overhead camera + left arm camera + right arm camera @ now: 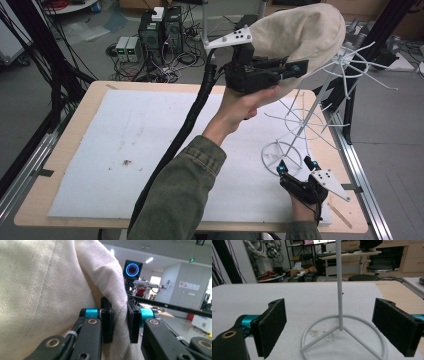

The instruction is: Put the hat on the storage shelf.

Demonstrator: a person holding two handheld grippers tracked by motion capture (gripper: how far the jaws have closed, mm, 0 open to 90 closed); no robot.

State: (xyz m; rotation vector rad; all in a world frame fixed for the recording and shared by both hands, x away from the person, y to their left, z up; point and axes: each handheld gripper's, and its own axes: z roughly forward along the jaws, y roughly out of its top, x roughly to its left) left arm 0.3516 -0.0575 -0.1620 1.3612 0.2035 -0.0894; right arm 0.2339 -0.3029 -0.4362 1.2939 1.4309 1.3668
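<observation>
Your left gripper (295, 67) is clamped on a fold of the cream cloth hat (305, 35), held up by the white wire rack (320, 100). Your right gripper (296, 166) rests wide apart and empty at the rack's ring base (342, 326).

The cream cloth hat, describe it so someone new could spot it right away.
Start at the white wire stand on the right side of the white-covered table. At its top, the left gripper pinches the cream cloth hat by its rim. It is the one soft, rounded fabric thing among thin metal prongs.
</observation>
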